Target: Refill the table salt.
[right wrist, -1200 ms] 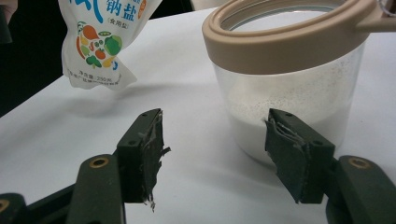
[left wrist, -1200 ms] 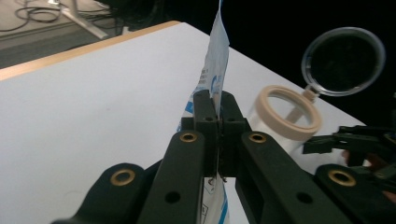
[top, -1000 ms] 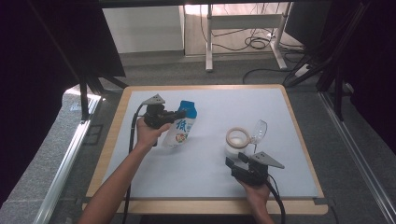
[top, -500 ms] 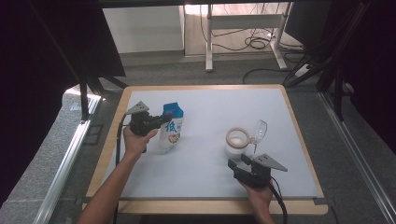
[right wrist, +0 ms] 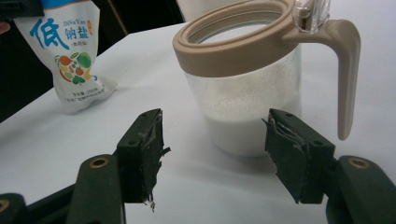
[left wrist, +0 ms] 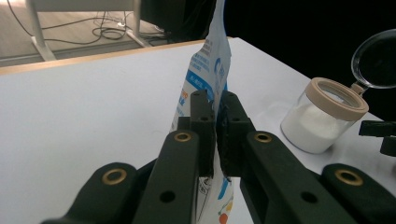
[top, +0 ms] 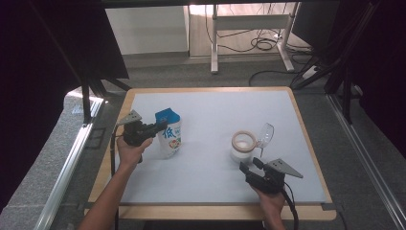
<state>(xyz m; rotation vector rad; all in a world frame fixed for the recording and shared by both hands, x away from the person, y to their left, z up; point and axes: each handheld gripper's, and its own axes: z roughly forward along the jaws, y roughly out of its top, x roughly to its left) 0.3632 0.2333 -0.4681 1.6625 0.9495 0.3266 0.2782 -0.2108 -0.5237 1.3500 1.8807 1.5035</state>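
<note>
Left gripper [left wrist: 215,135] pinches the limp, light salt pouch [top: 169,134] by its flat top seam (best hold), right gripper [right wrist: 212,154] gaping before the jar [top: 243,147] at three o'clock.

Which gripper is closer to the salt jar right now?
Right. The right gripper sits just short of the jar, jaws open toward it. The left gripper is across the table, pinching the salt bag.
</note>
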